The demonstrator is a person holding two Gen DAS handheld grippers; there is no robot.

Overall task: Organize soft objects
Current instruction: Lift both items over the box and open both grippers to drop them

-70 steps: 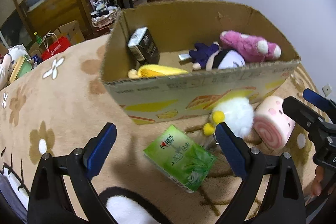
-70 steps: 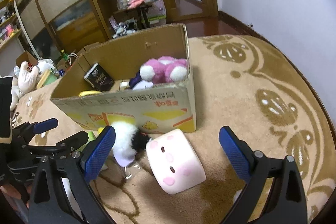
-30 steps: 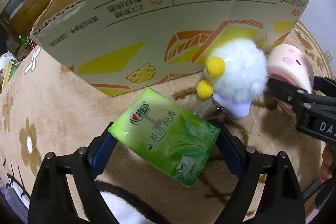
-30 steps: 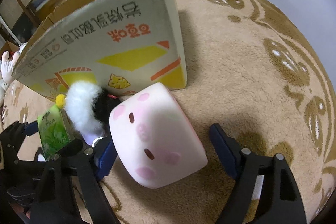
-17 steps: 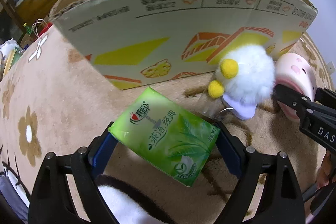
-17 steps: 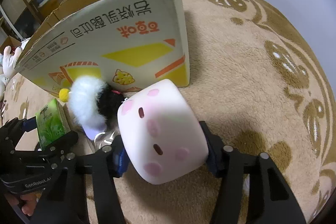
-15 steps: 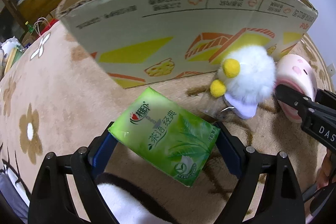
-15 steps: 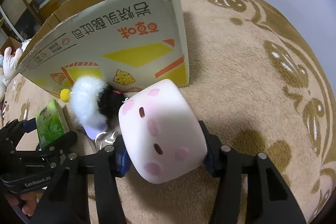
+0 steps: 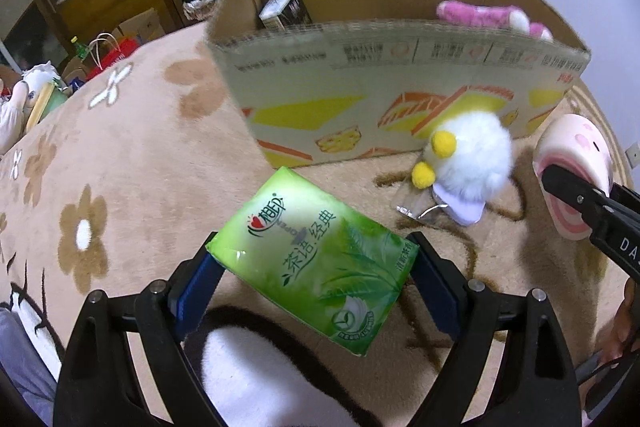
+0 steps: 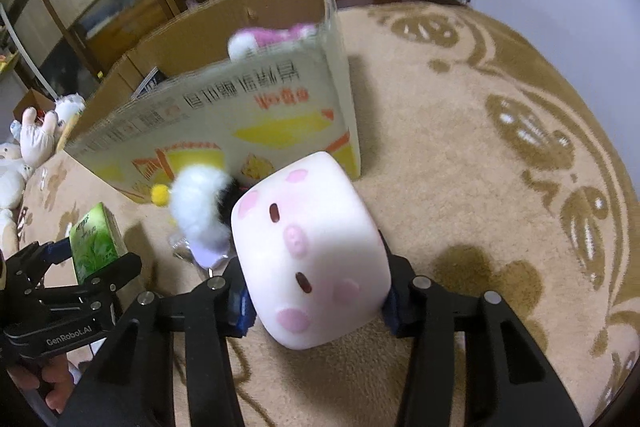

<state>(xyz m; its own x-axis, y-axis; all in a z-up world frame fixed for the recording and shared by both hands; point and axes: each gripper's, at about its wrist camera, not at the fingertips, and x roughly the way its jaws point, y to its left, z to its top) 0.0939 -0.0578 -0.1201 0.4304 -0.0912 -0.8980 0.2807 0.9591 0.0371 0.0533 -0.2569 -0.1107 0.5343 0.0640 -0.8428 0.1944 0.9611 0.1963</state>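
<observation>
We take the open brown cardboard box (image 9: 400, 107) with yellow and orange print, standing on the beige patterned carpet (image 10: 480, 187), as our landmark. Inside it a pink plush toy (image 9: 492, 17) and a dark printed carton (image 9: 286, 9) already lie, so part of the sorting looks done.

In front of the box's near wall, our left gripper (image 9: 316, 283) is clamped on the green plastic-wrapped tissue pack (image 9: 316, 255), its blue pads pressing both short sides. Our right gripper (image 10: 316, 291) has just been closing, and its pads now squeeze the pale pink squishy roll with a face (image 10: 308, 247), near the box's front corner.

Both things seem lifted but not yet over the rim. We judge that carrying them in is the step left, and the white fluffy ball toy with yellow pompoms (image 9: 468, 155) lies on the carpet against the box's front, unheld.
</observation>
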